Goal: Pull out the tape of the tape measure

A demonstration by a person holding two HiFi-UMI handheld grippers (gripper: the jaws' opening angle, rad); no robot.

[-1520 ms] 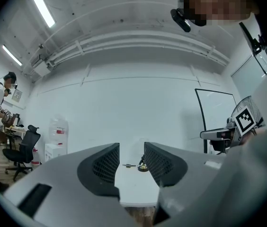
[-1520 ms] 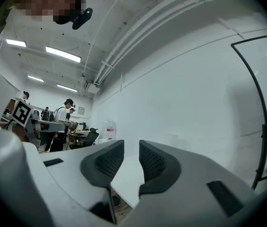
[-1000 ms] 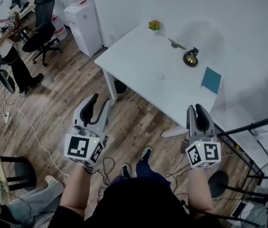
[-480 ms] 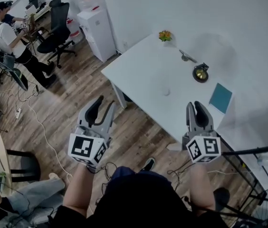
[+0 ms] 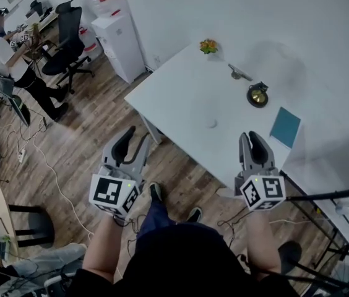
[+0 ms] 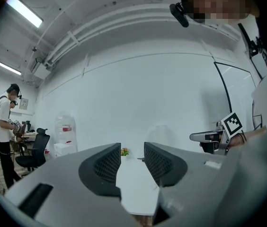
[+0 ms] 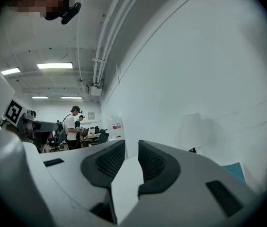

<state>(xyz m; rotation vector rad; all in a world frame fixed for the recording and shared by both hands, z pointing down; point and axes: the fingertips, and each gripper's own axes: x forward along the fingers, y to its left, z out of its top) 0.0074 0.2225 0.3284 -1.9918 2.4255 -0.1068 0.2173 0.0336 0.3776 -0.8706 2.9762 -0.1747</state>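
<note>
The left hand-held gripper point(image 5: 132, 140) is held over the brown wooden floor point(image 5: 88, 135), jaws spread and empty. The right hand-held gripper point(image 5: 253, 142) is held at the near edge of the white rectangular surface point(image 5: 187, 98); its jaws, just narrowed slightly, are parted with nothing between. The round black tape measure with a brass-coloured face point(image 5: 258, 95) is laid on that surface, ahead of the right hand-held gripper, well apart.
</note>
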